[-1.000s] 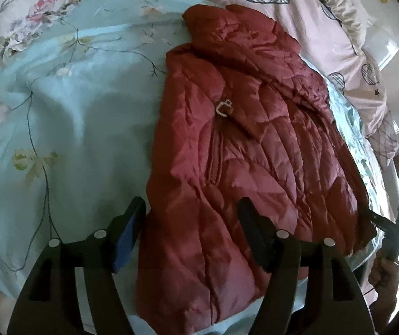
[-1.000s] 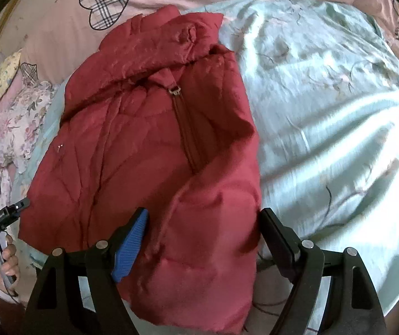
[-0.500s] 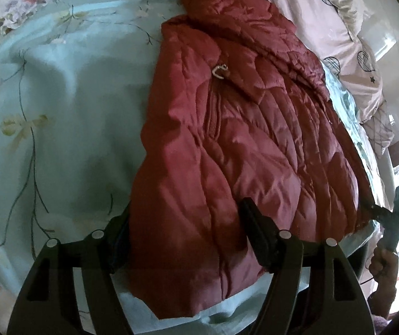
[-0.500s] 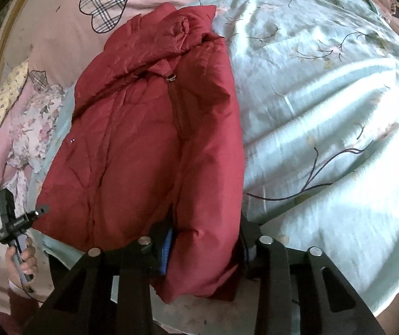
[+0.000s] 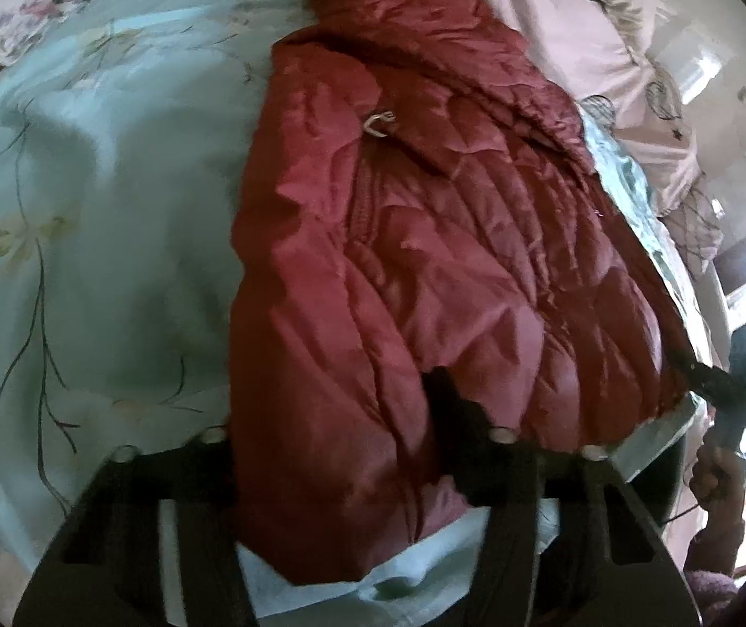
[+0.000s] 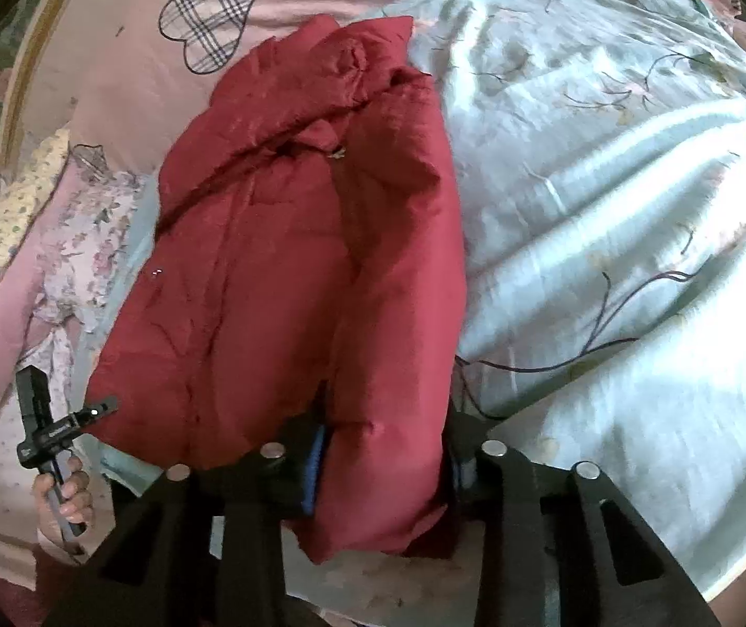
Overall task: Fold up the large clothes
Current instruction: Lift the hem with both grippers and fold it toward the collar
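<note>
A dark red quilted jacket [image 5: 425,240] lies lengthwise on a bed [image 5: 85,209] covered with a pale blue floral sheet, collar at the far end near pink pillows [image 6: 127,68] with plaid hearts, hem at the near edge. A zipper runs down its front, with a small metal pull [image 5: 379,123] near the collar.

Both grippers are at the hem. The left gripper [image 5: 331,433] has its jaws on either side of a thick bunch of the hem's left corner; one jaw is hidden under the cloth, but it appears to be pinching the jacket. The right gripper [image 6: 383,449] has closed on a fold of the hem's right corner, fabric bulging between its blue-padded jaws.

The jacket looks puffy, soft and light, with a shiny shell that is likely slippery. It will probably sag and billow when lifted rather than hold a crease, and padding may squeeze out of a shallow pinch. A deep bite on both hem corners, through all layers, looks like the soundest hold for carrying the hem up toward the collar.
</note>
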A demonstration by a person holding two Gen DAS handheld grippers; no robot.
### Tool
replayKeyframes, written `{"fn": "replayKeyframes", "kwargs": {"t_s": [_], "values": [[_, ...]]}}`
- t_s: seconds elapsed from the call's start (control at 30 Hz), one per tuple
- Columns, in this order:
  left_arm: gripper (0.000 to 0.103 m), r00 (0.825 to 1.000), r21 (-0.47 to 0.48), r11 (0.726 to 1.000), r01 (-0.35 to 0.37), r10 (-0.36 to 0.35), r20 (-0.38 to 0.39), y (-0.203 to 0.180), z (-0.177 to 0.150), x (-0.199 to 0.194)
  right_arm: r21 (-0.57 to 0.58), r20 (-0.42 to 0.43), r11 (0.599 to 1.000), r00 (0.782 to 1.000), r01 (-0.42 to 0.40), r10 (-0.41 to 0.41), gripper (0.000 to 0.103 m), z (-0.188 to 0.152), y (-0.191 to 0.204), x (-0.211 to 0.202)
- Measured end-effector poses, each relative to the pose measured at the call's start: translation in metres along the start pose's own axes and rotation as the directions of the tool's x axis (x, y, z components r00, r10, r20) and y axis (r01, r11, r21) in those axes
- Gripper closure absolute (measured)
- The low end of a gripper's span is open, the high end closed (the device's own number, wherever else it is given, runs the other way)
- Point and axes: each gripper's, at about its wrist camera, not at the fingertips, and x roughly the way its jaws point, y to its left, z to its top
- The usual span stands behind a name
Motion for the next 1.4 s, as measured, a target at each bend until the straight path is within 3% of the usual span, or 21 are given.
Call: {"fn": "replayKeyframes", "kwargs": {"t_s": [0.1, 0.33, 0.6, 0.77, 1.07, 1.4], "values": [[0.073, 1.000, 0.013, 1.000, 0.003, -0.003, 0.011, -0.004, 0.000, -0.003, -0.003, 0.007, 1.000, 1.000, -0.015, 0.016, 0.074, 0.000, 0.002, -0.002], [0.081, 0.999, 0.005, 1.000, 0.020, -0.020, 0.025, -0.005, -0.001, -0.011, -0.012, 0.035, 0.996, 0.996, -0.083, 0.083, 0.078, 0.001, 0.003, -0.016], [0.086, 0.992, 0.051, 0.995, 0.087, -0.091, 0.084, -0.013, 0.005, -0.042, 0.001, 0.080, 0.967, 0.964, -0.254, 0.253, 0.080, 0.007, 0.002, -0.037], [0.087, 0.984, 0.061, 0.991, 0.117, -0.124, 0.131, -0.017, 0.022, -0.056, -0.003, 0.122, 0.951, 0.944, -0.310, 0.308, 0.081, 0.021, 0.004, -0.043], [0.087, 0.944, 0.056, 0.986, 0.158, -0.168, 0.284, -0.023, 0.068, -0.080, -0.031, 0.227, 0.942, 0.915, -0.335, 0.333, 0.081, 0.054, 0.013, -0.053], [0.087, 0.927, 0.063, 0.989, 0.131, -0.145, 0.345, -0.029, 0.106, -0.082, -0.044, 0.304, 0.951, 0.903, -0.305, 0.303, 0.081, 0.098, 0.021, -0.048]]}}
